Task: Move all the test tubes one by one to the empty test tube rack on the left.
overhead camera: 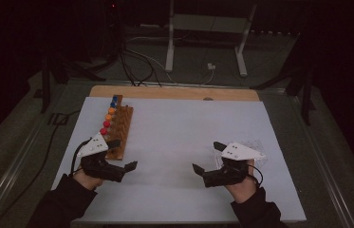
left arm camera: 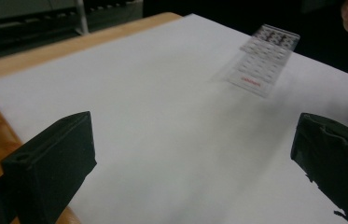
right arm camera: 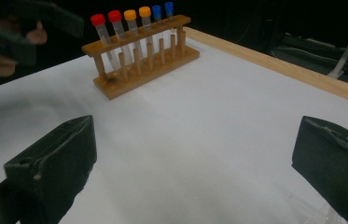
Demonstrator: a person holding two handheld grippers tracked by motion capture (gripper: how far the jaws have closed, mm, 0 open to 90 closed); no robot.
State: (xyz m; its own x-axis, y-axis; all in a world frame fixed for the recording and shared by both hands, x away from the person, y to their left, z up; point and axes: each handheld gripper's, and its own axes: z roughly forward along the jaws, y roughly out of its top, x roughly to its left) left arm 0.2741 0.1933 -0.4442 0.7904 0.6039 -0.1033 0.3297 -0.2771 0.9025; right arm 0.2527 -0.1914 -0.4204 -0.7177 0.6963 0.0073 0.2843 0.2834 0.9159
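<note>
1. My nearest work piece is the wooden tube rack (overhead camera: 119,129), standing on the white sheet (overhead camera: 179,142) at its left edge, just beside the left gripper (overhead camera: 123,154).
2. In the right gripper view I see the rack (right arm camera: 143,58) side on: it holds capped tubes upright in a row, two red caps (right arm camera: 107,18), two orange caps (right arm camera: 137,13) and two blue caps (right arm camera: 163,8). From the high view I can only make out the caps as coloured dots.
3. Left gripper: jaws spread wide, nothing between them, bare sheet below. Its view picks up a clear plastic tray (left arm camera: 265,59) lying flat across the sheet.
4. Right gripper (overhead camera: 208,156): jaws spread wide, holding nothing, hovering over the sheet, well apart from the rack. The clear tray (overhead camera: 255,149) lies just beside it.
</note>
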